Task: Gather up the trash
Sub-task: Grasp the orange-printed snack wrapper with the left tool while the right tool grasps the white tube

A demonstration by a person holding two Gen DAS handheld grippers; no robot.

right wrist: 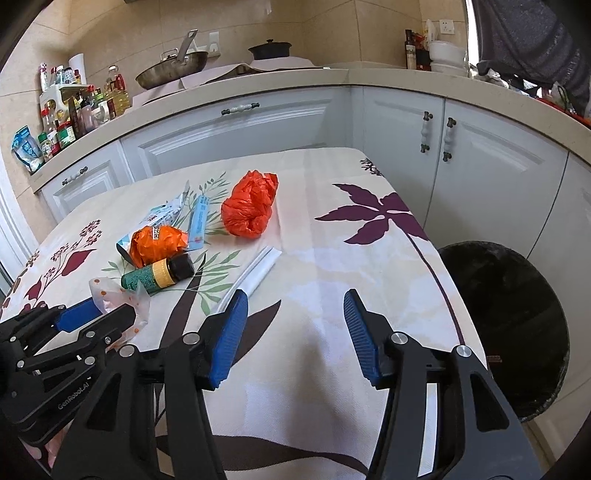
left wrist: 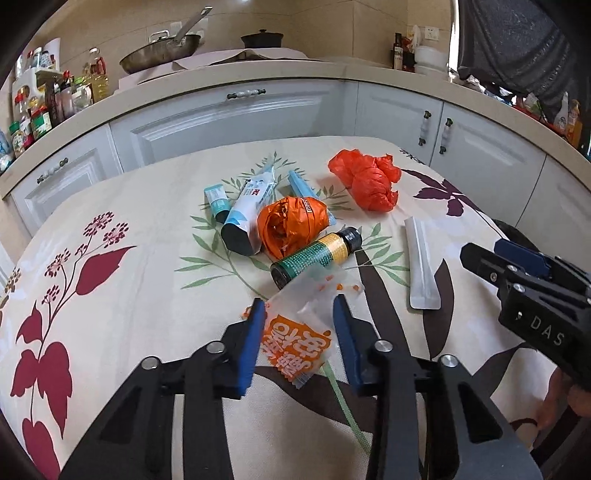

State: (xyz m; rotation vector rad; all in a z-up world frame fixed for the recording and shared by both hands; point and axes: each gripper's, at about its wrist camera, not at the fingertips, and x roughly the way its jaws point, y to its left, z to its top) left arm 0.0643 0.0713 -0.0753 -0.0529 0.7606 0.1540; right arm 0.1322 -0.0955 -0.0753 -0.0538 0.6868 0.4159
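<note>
On right gripper (left wrist: 476, 258) housing, "DAS" lettering

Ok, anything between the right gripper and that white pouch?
Nothing visible. The right gripper is open over bare tablecloth, and the white pouch lies just past its left fingertip.

Bench (right wrist: 332, 280) covered with cream cloth, red, purple and green leaf print. Behind it, white cabinets (left wrist: 229, 118) under beige counter (right wrist: 369, 75). On counter: steel pan (left wrist: 159, 53) with long handle, dark lidded pot (right wrist: 269, 50) beside it, cluster of bottles and jars (right wrist: 74, 110) at left end, white bowls (right wrist: 445, 55) stacked at right near wall socket (right wrist: 447, 26).
</note>
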